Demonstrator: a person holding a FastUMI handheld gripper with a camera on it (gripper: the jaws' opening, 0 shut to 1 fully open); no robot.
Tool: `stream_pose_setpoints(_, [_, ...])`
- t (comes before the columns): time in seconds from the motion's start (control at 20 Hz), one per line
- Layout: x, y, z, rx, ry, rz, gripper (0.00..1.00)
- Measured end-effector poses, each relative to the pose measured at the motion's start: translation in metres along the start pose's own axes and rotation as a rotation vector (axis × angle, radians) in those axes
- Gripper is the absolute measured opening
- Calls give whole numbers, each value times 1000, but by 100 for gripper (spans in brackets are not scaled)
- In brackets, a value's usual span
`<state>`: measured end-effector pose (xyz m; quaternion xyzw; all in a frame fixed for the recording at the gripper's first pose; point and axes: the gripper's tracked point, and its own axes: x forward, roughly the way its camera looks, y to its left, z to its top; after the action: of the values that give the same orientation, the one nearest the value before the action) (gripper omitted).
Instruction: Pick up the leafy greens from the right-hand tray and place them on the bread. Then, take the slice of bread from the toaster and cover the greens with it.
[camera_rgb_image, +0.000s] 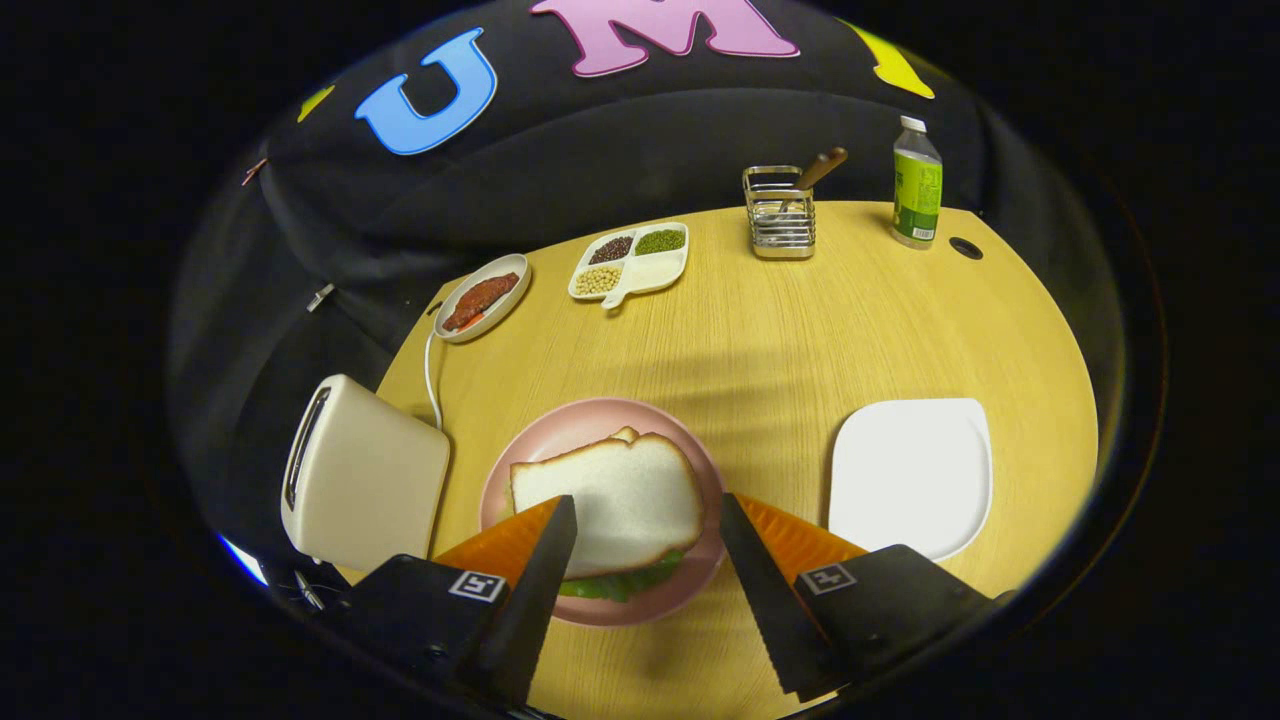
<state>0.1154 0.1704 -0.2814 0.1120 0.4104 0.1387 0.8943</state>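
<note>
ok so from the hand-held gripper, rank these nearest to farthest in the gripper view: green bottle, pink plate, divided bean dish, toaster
The hand-held gripper is open, its fingers either side of the top bread slice.
1. Pink plate, between the fingers and just ahead.
2. Toaster, left of the fingers, beside the plate.
3. Divided bean dish, well beyond the plate, mid-table.
4. Green bottle, far right, at the table's back edge.

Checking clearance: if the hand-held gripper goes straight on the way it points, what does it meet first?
Probably the top slice of bread on the pink plate. The hand-held gripper is open, its fingers either side of the slice, greens peeking out underneath. Depth is unclear.
</note>
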Motion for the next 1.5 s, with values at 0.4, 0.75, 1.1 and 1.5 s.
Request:
stream_pose_setpoints(0.4, [-116, 2, 92, -148, -285, -67, 99])
stream_pose_setpoints(0.75, [-254, 12, 173, -158, -628, -132, 99])
stream_pose_setpoints(1.1, [-331, -18, 132, -22, -783, -249, 98])
stream_pose_setpoints(1.5, [-327, -39, 116, -75, -763, -274, 98])
